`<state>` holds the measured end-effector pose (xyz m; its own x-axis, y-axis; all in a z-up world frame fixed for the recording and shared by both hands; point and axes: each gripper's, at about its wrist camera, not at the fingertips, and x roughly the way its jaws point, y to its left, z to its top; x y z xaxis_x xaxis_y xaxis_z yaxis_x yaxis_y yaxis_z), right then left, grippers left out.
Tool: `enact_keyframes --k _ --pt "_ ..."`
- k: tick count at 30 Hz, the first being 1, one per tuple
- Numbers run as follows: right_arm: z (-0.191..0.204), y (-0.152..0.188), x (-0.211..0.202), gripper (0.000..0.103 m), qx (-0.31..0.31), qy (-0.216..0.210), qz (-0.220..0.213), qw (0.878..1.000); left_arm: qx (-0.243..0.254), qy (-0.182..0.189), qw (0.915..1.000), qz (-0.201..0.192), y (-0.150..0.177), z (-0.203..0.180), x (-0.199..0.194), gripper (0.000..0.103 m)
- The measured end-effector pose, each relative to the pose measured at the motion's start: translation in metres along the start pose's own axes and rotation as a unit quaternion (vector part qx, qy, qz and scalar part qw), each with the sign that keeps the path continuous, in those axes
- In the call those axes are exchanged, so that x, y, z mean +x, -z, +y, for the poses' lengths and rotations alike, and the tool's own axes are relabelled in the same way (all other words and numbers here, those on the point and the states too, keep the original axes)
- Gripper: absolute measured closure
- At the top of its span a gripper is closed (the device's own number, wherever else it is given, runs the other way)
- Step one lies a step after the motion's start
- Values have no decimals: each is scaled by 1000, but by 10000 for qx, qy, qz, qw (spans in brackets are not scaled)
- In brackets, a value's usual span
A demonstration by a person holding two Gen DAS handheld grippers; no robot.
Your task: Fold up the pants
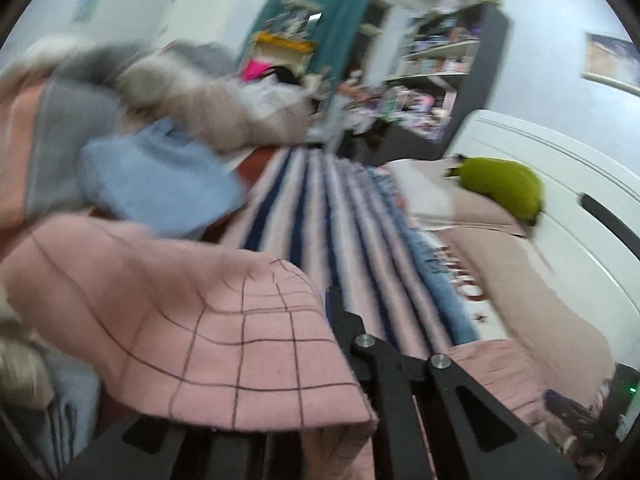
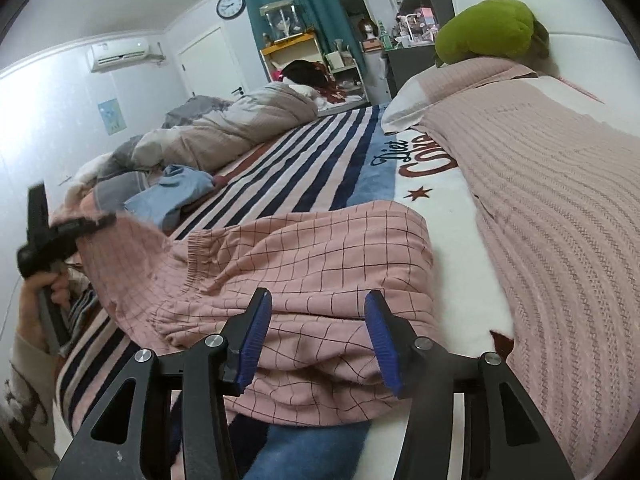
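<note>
Pink checked pants point(image 2: 312, 264) lie bunched on the striped bed cover point(image 2: 320, 152), elastic waistband toward the middle. My right gripper point(image 2: 318, 338) is open, its blue pads point(image 2: 256, 336) just above the near fold, touching nothing. My left gripper point(image 2: 86, 226), seen at the left of the right wrist view, is shut on the far end of the pants and lifts it. In the blurred left wrist view the pants point(image 1: 208, 328) drape over the left gripper point(image 1: 336, 344) and hide its fingertips.
A light blue garment point(image 2: 172, 192) and a beige duvet point(image 2: 224, 128) lie beyond the pants. A pink knitted blanket point(image 2: 560, 216), a pillow and a green plush point(image 2: 488, 28) are at the right by the white headboard point(image 2: 592, 40). Shelves and a teal curtain stand behind.
</note>
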<state>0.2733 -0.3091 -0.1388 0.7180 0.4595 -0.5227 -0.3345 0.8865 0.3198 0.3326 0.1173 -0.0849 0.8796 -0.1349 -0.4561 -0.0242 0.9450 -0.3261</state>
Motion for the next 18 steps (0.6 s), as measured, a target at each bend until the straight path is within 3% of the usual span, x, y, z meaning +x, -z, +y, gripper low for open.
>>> enact_keyframes --k 5,9,14,18 --pt "-1 -2 -6 58 73 -133 -89 9998 551 885 9945 77 -15 -73 8 99" --pt "-3 -4 -13 58 60 -168 -145 9997 937 1426 9849 301 -8 -128 25 99" --pt "-7 -2 -23 58 60 -136 -161 9998 1442 1905 9649 1094 29 -179 60 99" --pt "-13 0 -32 58 98 -39 -210 9997 1793 1972 9466 1816 70 -196 86 99"
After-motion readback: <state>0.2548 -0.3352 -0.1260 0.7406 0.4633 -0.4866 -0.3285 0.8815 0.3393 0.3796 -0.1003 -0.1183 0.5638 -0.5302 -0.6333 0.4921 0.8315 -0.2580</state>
